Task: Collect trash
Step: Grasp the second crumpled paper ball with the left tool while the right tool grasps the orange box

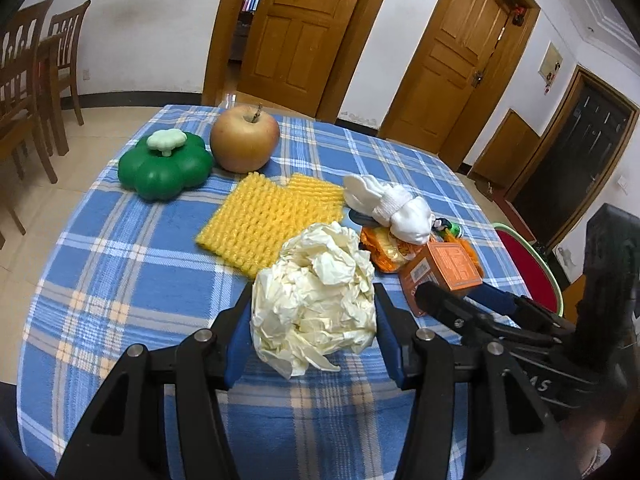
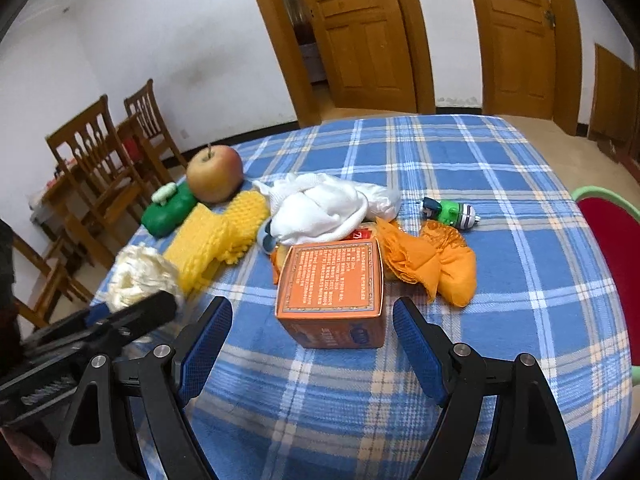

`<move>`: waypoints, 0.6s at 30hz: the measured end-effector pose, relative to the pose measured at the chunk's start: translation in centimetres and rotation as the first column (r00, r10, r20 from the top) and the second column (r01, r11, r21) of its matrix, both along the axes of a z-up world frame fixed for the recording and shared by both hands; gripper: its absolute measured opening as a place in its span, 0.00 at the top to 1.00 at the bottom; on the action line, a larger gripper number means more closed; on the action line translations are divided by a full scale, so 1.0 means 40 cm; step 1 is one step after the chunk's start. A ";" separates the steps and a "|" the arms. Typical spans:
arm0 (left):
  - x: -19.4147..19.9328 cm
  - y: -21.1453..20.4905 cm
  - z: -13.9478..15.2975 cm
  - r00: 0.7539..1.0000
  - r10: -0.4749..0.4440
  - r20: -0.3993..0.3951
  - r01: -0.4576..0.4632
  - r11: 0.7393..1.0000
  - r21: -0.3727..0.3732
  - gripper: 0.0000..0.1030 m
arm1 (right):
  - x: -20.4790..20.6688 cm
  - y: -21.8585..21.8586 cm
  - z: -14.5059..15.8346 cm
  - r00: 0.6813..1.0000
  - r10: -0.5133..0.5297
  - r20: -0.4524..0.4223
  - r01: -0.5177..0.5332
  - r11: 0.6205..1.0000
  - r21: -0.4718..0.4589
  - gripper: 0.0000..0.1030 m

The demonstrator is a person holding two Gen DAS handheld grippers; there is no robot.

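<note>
A crumpled ball of cream paper [image 1: 316, 300] sits between the blue pads of my left gripper [image 1: 312, 296], which press on both its sides just above the blue plaid tablecloth [image 1: 132, 272]. In the right wrist view the same paper ball [image 2: 140, 276] shows at the left with the left gripper [image 2: 132, 312] on it. My right gripper [image 2: 312, 304] stands open, its fingers wide of an orange cardboard box [image 2: 332, 292] that stands on the cloth just ahead. Crumpled orange wrappers [image 2: 436, 264] lie right of the box.
On the table: a yellow foam net [image 1: 268, 220], an apple [image 1: 245, 138], a green pepper-shaped container [image 1: 164, 168], white socks [image 1: 392, 204], a small green toy [image 2: 452, 212]. A red stool [image 2: 612, 232] stands at the right edge, wooden chairs [image 2: 100, 172] at the left.
</note>
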State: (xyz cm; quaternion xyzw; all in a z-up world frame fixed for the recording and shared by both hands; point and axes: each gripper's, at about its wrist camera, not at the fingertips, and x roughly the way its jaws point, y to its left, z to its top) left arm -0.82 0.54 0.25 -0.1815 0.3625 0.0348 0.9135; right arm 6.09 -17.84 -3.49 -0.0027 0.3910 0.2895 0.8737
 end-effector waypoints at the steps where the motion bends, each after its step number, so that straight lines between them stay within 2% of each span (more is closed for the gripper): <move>1: -0.001 0.003 0.001 1.000 0.000 0.002 0.000 1.000 -0.001 0.47 | 0.000 0.001 -0.002 1.000 0.000 0.000 0.000 1.000 0.000 0.20; 2: -0.003 0.004 0.002 1.000 0.001 0.002 -0.001 1.000 -0.002 0.47 | 0.000 0.002 -0.003 1.000 0.001 0.000 -0.001 1.000 0.004 0.25; 3: -0.004 0.006 0.002 1.000 0.002 0.003 -0.002 1.000 -0.003 0.47 | 0.000 0.002 -0.004 1.000 0.000 0.000 0.000 1.000 0.001 0.38; 4: -0.006 0.008 0.002 1.000 0.004 0.003 -0.004 1.000 -0.003 0.47 | 0.001 0.003 -0.006 1.000 -0.004 0.000 0.004 1.000 -0.008 0.46; 12: -0.013 0.011 0.003 1.000 0.012 0.000 -0.012 1.000 -0.006 0.46 | -0.003 0.000 -0.003 1.000 0.006 -0.008 -0.006 1.000 0.001 0.46; 18: -0.018 -0.006 0.019 1.000 -0.005 0.027 0.005 1.000 0.003 0.46 | -0.024 0.001 0.014 0.998 0.067 0.014 -0.068 0.997 0.041 0.46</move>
